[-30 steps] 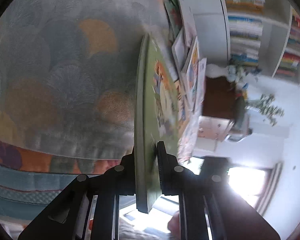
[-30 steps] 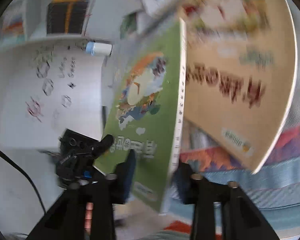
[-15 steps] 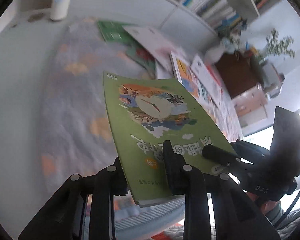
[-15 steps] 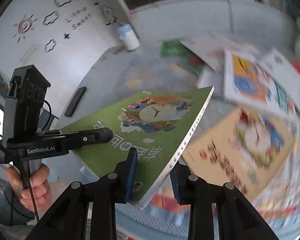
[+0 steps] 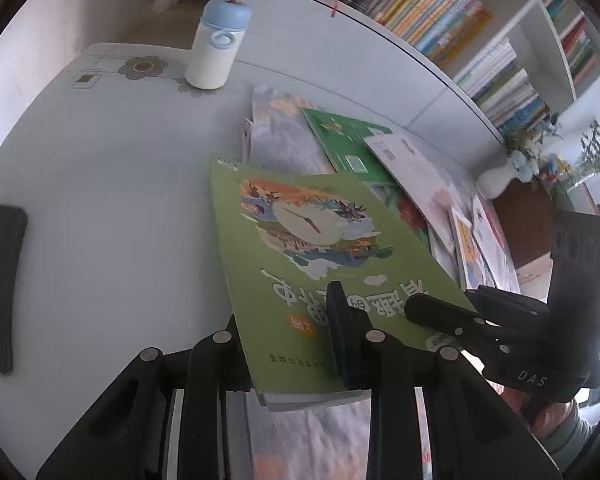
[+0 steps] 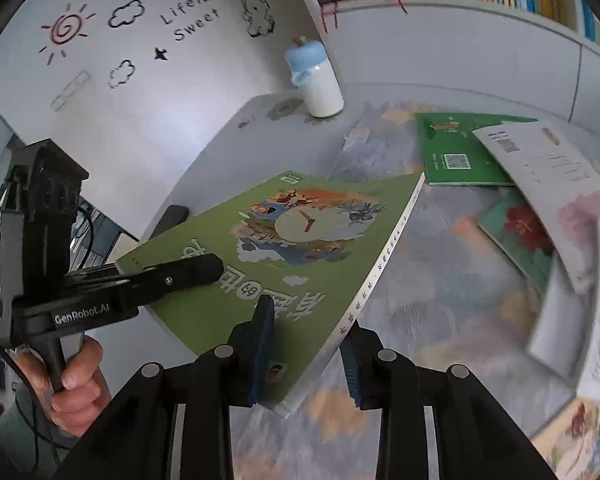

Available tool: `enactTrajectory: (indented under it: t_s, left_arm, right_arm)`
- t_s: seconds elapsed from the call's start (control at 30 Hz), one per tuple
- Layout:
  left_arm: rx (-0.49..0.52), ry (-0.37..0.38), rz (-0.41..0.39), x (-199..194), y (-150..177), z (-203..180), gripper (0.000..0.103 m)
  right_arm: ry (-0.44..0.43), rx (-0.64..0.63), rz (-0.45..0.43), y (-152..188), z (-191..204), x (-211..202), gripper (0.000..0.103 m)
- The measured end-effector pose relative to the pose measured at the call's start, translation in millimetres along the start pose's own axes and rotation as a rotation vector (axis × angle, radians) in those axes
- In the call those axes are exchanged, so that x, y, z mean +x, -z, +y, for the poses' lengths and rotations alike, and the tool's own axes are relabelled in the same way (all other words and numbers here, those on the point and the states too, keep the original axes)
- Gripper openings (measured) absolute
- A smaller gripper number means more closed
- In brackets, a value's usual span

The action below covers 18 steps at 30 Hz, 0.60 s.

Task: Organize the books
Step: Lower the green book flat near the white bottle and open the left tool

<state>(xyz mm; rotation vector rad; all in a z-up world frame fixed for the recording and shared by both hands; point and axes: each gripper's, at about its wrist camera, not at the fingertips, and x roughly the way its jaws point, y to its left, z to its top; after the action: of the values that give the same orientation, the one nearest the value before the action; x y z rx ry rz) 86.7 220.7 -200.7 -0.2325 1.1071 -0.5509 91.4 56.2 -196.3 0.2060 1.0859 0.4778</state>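
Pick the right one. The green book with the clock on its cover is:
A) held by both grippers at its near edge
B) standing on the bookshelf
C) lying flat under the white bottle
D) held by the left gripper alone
A: the green book sits between the jaws of the left gripper, and the right wrist view shows the right gripper clamped on the same near edge.

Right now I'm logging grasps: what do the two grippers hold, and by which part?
Both grip the light green clock-cover paperback book: left gripper on its near bottom edge, right gripper at the near corner by the spine.
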Motion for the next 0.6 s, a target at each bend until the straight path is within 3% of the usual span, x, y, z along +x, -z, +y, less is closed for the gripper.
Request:
enactTrajectory:
  t_s: [0.33,0.6]
  left_arm:
    - [0.011,0.035,0.018,51,-44,13,0.026]
    - [-0.08,0.013,0.116,71,-20,42,0.032]
  right_arm:
    - [0.043,0.078,0.015,-47,-35,46,0.03]
    - [0.037,0.153,0.117,-28,-49,81,0.037]
